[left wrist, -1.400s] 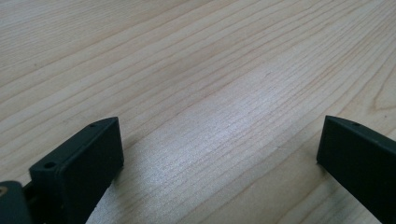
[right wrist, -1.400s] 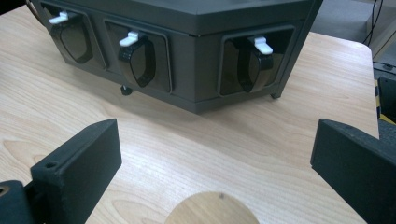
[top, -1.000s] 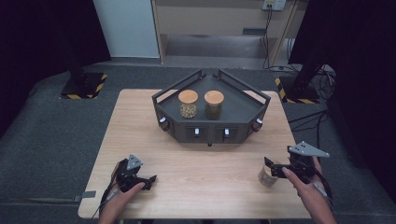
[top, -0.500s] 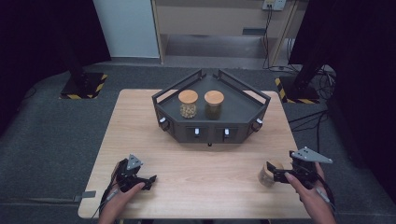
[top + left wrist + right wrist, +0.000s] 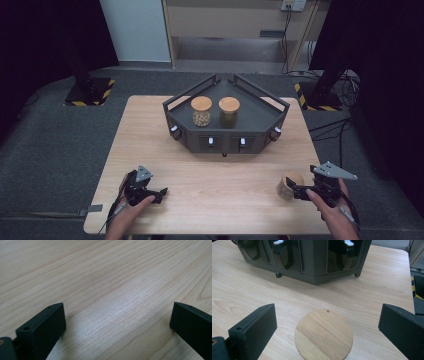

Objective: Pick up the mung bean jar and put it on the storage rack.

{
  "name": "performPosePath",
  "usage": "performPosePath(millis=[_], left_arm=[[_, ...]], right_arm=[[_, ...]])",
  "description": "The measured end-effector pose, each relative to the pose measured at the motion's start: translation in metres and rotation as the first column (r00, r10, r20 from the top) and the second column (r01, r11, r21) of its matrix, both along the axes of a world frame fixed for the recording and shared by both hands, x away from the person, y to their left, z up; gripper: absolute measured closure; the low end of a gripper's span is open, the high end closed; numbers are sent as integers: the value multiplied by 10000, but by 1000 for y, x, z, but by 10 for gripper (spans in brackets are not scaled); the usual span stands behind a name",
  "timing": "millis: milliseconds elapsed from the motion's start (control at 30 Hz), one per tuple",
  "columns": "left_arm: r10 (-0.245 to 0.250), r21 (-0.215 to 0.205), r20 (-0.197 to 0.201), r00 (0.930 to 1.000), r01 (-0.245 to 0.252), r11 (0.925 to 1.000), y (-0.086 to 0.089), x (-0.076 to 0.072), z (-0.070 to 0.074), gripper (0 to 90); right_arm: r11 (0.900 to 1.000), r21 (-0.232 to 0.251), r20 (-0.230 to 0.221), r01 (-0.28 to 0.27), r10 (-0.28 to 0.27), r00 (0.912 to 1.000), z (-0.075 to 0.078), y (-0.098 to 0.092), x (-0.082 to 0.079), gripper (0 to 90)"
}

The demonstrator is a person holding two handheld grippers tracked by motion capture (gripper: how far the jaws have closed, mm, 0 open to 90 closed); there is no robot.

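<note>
Since a second ago our right gripper (image 5: 296, 190) has sunk toward the near edge, drawing back from the jar (image 5: 289, 184) so that it no longer hides it, while our left gripper (image 5: 159, 193) has kept its place at about seven o'clock on the table (image 5: 150, 130). We count three jars in all: two standing on the dark rack (image 5: 270, 107) at twelve o'clock, and one alone on the table at about five o'clock. That lone jar is short and clear-walled with a round pale wooden lid (image 5: 323, 336) (a tiny dark speck sits near the lid's far rim); what it holds we cannot tell. In the right gripper view our jaws stand spread wide to either side of the lid, touching nothing. Our left gripper's jaws are likewise spread, over bare wood. On the rack, the left jar (image 5: 201, 111) holds pale, nut-like pieces and the right jar (image 5: 229, 111) something darker and greenish; both wear the same wooden lids. We count four small white knobs along the rack's front faces.
</note>
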State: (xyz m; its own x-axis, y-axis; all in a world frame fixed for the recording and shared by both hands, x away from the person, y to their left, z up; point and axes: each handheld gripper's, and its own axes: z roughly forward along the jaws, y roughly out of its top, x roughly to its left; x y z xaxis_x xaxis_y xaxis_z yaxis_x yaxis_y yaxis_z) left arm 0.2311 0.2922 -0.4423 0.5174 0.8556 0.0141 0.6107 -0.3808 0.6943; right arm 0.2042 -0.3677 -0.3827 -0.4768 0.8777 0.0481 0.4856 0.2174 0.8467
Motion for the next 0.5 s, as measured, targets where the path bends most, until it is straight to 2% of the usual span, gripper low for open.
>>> performPosePath(millis=[267,500], left_arm=[[1,0,0,10000,-1,10000,0,0,0,0],[0,-1,0,10000,0,10000,0,0,0,0]], right_arm=[[9996,241,-89,113,-111,9999,-12,-5,-7,18],[9996,250,-200,166,-161,9997,-20,-7,-11,18]])
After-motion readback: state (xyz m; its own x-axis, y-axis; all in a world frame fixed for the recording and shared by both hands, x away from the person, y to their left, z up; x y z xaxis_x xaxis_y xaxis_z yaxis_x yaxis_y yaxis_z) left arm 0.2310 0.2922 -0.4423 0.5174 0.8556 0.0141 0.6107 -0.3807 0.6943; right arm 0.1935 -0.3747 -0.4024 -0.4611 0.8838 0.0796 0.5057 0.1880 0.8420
